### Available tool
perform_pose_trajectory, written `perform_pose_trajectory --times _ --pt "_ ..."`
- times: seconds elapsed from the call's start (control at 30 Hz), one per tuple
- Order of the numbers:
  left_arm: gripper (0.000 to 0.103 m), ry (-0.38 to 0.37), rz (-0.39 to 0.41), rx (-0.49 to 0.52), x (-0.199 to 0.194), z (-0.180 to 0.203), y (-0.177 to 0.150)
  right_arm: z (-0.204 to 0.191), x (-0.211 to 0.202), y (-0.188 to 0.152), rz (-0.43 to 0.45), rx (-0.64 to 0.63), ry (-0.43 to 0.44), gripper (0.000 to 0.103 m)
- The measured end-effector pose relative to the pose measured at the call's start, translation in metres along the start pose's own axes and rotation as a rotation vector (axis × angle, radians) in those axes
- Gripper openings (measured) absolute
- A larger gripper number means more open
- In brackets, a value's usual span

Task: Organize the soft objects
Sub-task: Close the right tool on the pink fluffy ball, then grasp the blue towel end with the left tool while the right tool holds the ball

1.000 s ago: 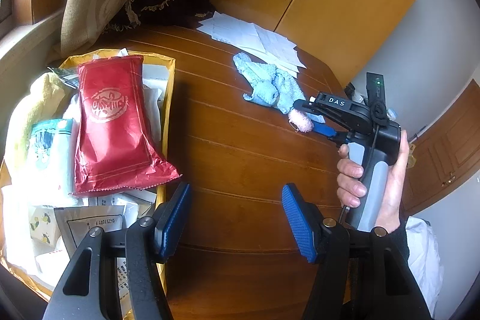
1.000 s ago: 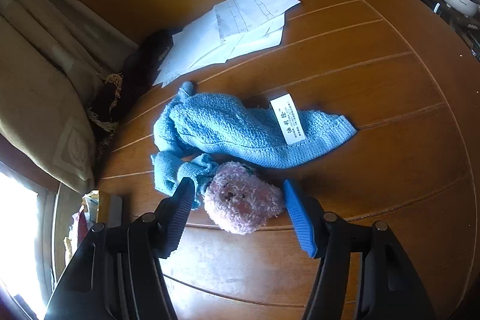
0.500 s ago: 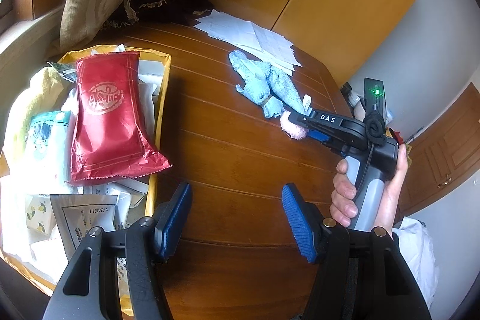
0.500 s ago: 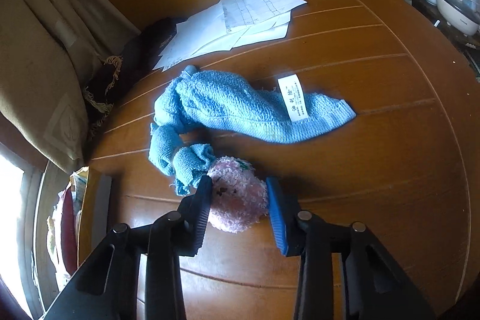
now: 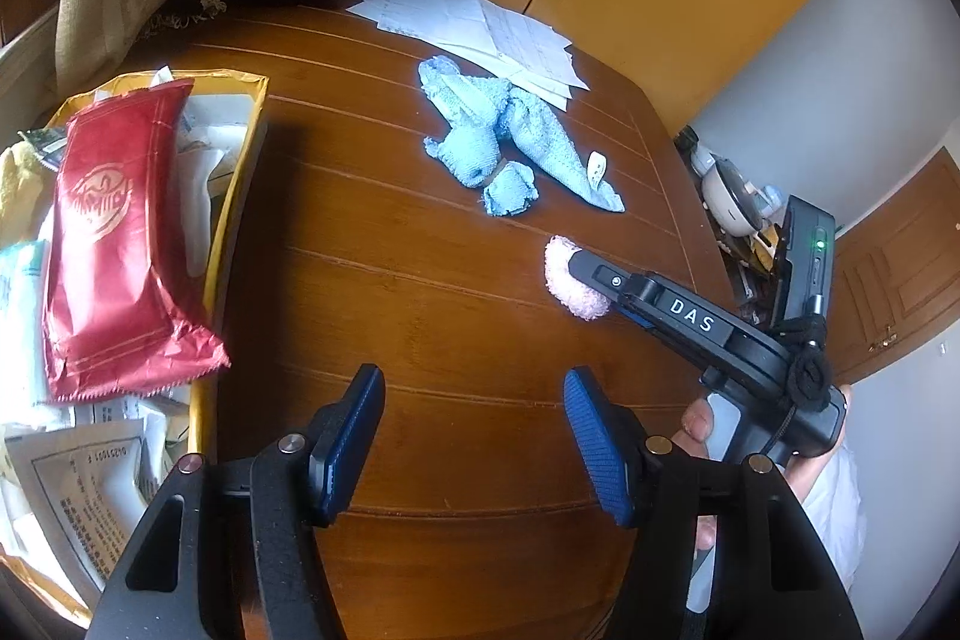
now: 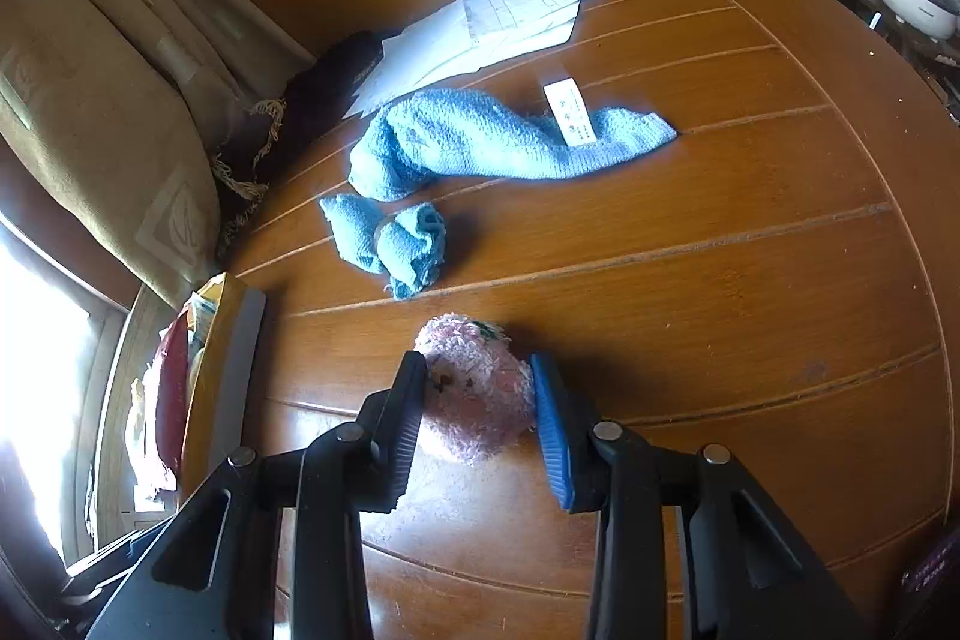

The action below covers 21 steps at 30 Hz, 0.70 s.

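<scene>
The right gripper (image 6: pixel 474 394) has just been closing and now pinches the pink fuzzy ball (image 6: pixel 474 388) across its middle, near the blue towel (image 6: pixel 492 139); light, squashy, unbreakable; left gripper (image 5: pixel 474 436) gapes empty.

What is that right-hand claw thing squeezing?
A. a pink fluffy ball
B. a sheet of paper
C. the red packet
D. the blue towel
A: the right gripper has its pads pressed on either side of the pink fluffy ball, while the blue towel lies apart on the table.
</scene>
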<state>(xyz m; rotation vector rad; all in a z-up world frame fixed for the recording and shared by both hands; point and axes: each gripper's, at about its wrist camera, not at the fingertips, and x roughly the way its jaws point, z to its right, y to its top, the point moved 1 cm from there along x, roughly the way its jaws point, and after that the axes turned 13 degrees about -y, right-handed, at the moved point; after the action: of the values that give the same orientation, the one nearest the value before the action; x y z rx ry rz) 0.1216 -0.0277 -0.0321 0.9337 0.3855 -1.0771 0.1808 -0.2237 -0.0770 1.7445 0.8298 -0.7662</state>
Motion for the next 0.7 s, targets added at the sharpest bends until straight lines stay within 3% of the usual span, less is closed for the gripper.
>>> perform_pose_trajectory --times 0.17,0.4,0.5,0.7 --pt "0.066 0.041 -0.011 -0.007 0.021 0.001 0.024 0.006 0.005 0.004 0.012 -0.002 0.082 0.035" --pt "0.066 0.081 -0.039 -0.071 0.064 -0.004 0.062 0.013 0.011 0.000 0.013 0.039 0.114 0.035" --pt "0.066 0.133 -0.027 -0.094 0.086 -0.008 0.079 0.012 0.011 -0.002 0.015 0.031 0.102 0.035" --pt "0.066 0.144 -0.013 -0.173 0.112 -0.019 0.108 0.006 0.010 -0.005 0.032 0.000 0.078 0.035"
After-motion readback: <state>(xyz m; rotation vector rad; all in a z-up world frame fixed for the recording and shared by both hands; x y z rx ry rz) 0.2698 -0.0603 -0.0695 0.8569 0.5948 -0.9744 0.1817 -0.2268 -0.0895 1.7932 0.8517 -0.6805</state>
